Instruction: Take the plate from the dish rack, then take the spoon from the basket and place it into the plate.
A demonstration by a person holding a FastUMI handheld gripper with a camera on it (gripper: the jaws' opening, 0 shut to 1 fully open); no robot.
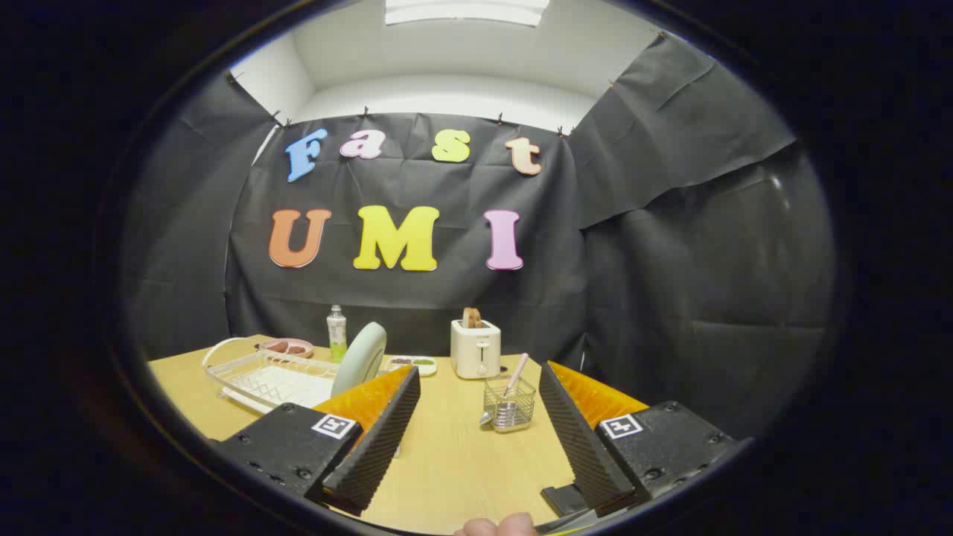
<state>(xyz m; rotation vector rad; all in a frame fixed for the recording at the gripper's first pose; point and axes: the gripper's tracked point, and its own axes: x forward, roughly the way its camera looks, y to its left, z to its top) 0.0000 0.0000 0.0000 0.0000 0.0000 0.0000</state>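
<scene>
While I hold the tongs (476, 417) wide apart over the table (454, 454), with nothing between the fingers, nothing has been picked up yet. My first target, the plate (359, 357), stands on edge at the near end of the dish rack (260, 376), just beyond the left finger. The spoon (514, 380) leans in the small wire basket (509, 406), ahead of the fingers, handle up.

Now, the risks as I see them. That plate is upright and smooth, so if I pinch only its thin rim off-centre it could swing or slip out as it clears the wires. The rack looks light too; catch the plate on a wire and I might drag the whole rack along the table. Behind it a bottle (336, 333) stands close, easy to knock over if I push in too deep. The toaster (476, 348) sits well behind the basket, less of a worry.

Later, the basket itself looks light, and a sideways tug on the spoon handle could tip it.
</scene>
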